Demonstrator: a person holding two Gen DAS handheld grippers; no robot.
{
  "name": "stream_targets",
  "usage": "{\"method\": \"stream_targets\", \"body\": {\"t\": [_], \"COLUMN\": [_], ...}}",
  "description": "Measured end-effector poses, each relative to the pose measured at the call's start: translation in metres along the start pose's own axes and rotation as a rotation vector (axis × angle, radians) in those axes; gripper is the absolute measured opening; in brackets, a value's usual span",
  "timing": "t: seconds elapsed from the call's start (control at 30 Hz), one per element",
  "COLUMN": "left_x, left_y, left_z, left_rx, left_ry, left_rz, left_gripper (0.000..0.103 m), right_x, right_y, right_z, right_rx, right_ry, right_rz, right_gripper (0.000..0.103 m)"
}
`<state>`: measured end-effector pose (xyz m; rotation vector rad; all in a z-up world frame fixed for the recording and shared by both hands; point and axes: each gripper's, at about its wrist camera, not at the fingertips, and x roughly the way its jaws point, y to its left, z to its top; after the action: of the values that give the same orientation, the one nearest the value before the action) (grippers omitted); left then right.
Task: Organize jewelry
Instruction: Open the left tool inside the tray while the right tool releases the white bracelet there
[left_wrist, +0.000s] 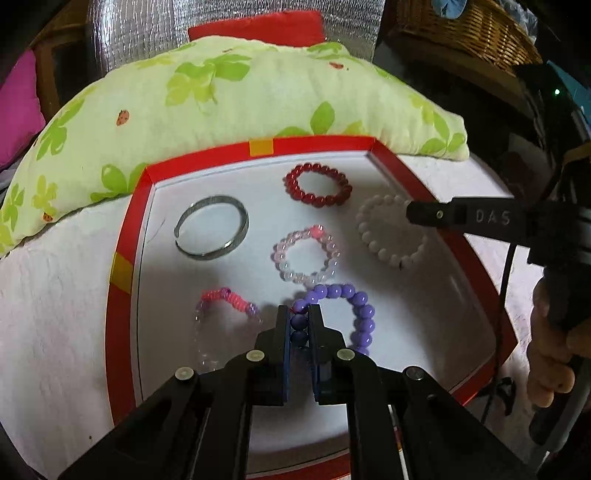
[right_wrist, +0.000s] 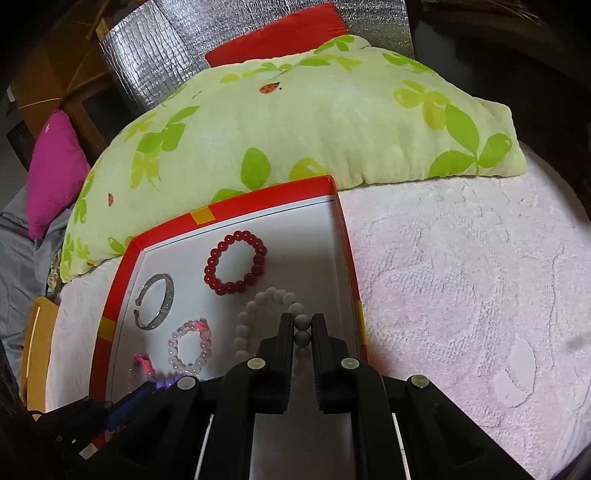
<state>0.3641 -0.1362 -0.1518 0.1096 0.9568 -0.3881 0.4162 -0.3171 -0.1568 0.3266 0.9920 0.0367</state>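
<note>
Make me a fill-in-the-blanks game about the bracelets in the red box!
1. The left claw is shut on the ____ bead bracelet.
2. The right claw is shut on the ____ bead bracelet.
3. The red bead bracelet lies in the box beside a plain ____ bangle.
4. Behind the box lies a ____ leaf-print pillow.

Missing words: purple; white; silver; green
</note>
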Motion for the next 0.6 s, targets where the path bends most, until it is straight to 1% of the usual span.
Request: {"method": "stream_targets", "body": {"t": [0.27,0.37,0.43,0.5,0.57,0.6], "left_x": [0.000,0.001,0.000,0.000,-0.002,-0.005], "left_y": [0.003,0.003,0.002,0.001,0.000,0.000], "left_z": [0.000,0.001,0.001,0.002,0.002,0.002], "left_rx": [-0.003,-0.008,0.000,0.002,0.005,0.008], "left_ry": [0.011,0.013,0.018,0.024,0.023,0.017], "left_rz": [0.028,0.033,0.030,0.033,0.043,0.051], "left_gripper": [0.010,0.010,0.010,0.013,0.023,0.026], "right_x": [0.004,0.007,0.010,0.011,0.007,0.003], "right_y": [0.003,0.004,0.004,0.004,0.004,0.004], "right_z": [-0.001,-0.001,0.000,0.000,0.001,0.002], "right_rx": [-0.012,-0.018,-0.014,-0.014,-0.017,-0.019], "right_ry": [0.013,0.018,0.024,0.029,0.014,0.007], "right_rz": [-0.020,-0.048,-0.052,-0.044,-0.049,-0.041], "right_gripper": [0.011,0.011,0.011,0.011,0.012,0.013]}}
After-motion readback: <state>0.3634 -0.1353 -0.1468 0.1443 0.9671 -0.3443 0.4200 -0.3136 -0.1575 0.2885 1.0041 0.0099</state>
